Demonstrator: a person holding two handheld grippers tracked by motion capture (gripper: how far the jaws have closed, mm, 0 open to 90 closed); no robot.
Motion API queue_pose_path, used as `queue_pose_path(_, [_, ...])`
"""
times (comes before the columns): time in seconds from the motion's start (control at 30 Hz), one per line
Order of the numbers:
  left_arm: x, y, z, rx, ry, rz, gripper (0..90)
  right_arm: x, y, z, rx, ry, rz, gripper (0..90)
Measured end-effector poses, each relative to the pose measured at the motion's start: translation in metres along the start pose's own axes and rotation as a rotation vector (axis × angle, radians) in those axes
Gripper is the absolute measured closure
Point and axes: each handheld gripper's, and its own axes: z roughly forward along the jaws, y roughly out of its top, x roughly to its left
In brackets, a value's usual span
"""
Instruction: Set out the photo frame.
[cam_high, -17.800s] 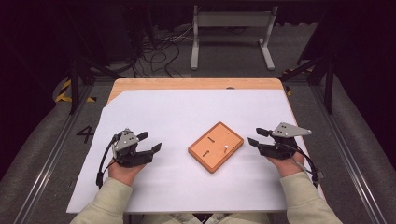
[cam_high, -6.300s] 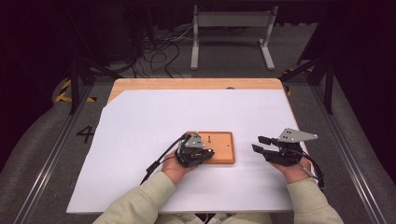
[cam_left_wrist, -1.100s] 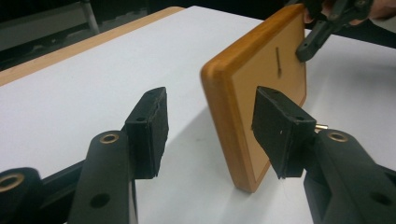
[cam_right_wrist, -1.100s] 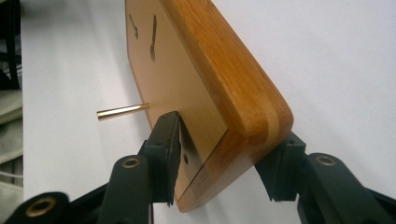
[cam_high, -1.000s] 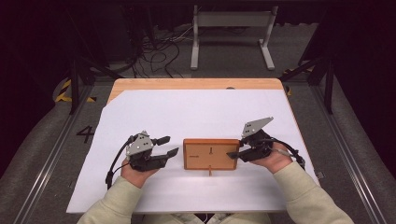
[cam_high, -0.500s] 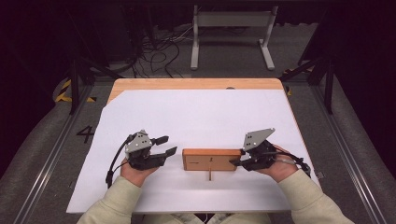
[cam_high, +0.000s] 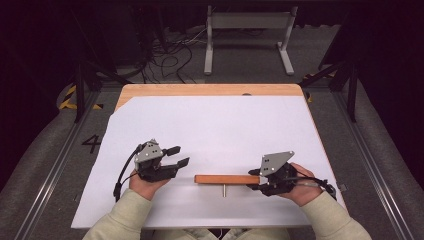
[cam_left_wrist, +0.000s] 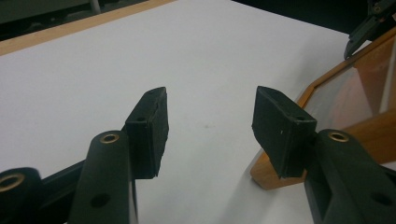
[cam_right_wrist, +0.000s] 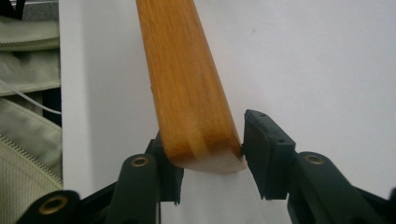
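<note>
Wooden and standing on edge, the frame (cam_high: 226, 179) sits on the white sheet (cam_high: 215, 130) covering the table; the high view shows its top edge as a thin bar with a small peg below it, while the left gripper view shows its clear pane (cam_left_wrist: 348, 93). Just left of the frame, the left gripper (cam_high: 176, 156) holds level, jaws wide apart on nothing. At the frame's right end, the right gripper (cam_high: 256, 179) clamps the rounded corner, its jaws having just been opening, hand low on the sheet.

A white sheet (cam_high: 220, 125) covers the wooden worktop (cam_high: 210, 90); beyond, a grey metal stand (cam_high: 247, 30), tangled cables (cam_high: 170, 55), dark carpeted floor (cam_high: 45, 145).
</note>
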Motion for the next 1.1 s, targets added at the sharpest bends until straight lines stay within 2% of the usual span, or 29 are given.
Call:
queue_pose_path(0.17, [0.000, 0.000, 0.001, 0.002, 0.000, 0.000, 45.8, 0.004, -0.002, 0.000, 0.000, -0.010, 0.004, 54.9])
queue_pose_path(0.3, [0.000, 0.000, 0.001, 0.006, -0.003, -0.007, 45.7, 0.004, -0.007, 0.001, -0.010, -0.016, 0.036, 44.8])
queue_pose_path(0.43, [0.000, -0.001, 0.001, 0.006, -0.002, -0.010, 45.5, 0.004, -0.010, -0.004, -0.029, -0.023, 0.053, 45.7])
queue_pose_path(0.5, [0.000, -0.001, 0.000, 0.002, -0.001, -0.011, 45.3, 0.004, -0.014, -0.010, -0.030, -0.054, 0.078, 48.1])
queue_pose_path(0.53, [0.000, -0.001, 0.000, 0.002, -0.001, -0.011, 45.2, 0.004, -0.014, -0.010, -0.030, -0.054, 0.078, 48.1])
queue_pose_path(0.67, [0.001, -0.001, 0.001, 0.002, 0.003, -0.012, 44.9, 0.005, -0.023, -0.015, -0.008, -0.060, 0.121, 57.1])
queue_pose_path(0.7, [0.001, -0.001, 0.001, 0.002, 0.003, -0.014, 44.8, 0.005, -0.025, -0.014, 0.002, -0.055, 0.128, 61.1])
queue_pose_path(0.73, [0.001, -0.001, 0.001, 0.005, 0.003, -0.013, 44.8, 0.006, -0.030, -0.011, 0.015, -0.038, 0.128, 70.0])
queue_pose_path(0.77, [0.001, -0.001, 0.001, 0.005, 0.003, -0.013, 44.8, 0.006, -0.030, -0.011, 0.015, -0.038, 0.128, 70.0])
queue_pose_path(0.87, [0.001, -0.001, 0.002, 0.002, 0.006, -0.016, 44.9, 0.006, -0.037, -0.003, 0.040, -0.006, 0.131, 83.1])
queue_pose_path(0.97, [0.002, -0.001, 0.001, 0.007, 0.006, -0.017, 44.8, 0.006, -0.039, 0.005, 0.056, 0.017, 0.132, 89.3])
queue_pose_path(1.1, [0.002, -0.001, 0.001, 0.009, 0.004, -0.020, 44.7, 0.006, -0.040, 0.015, 0.064, 0.041, 0.134, 90.0])
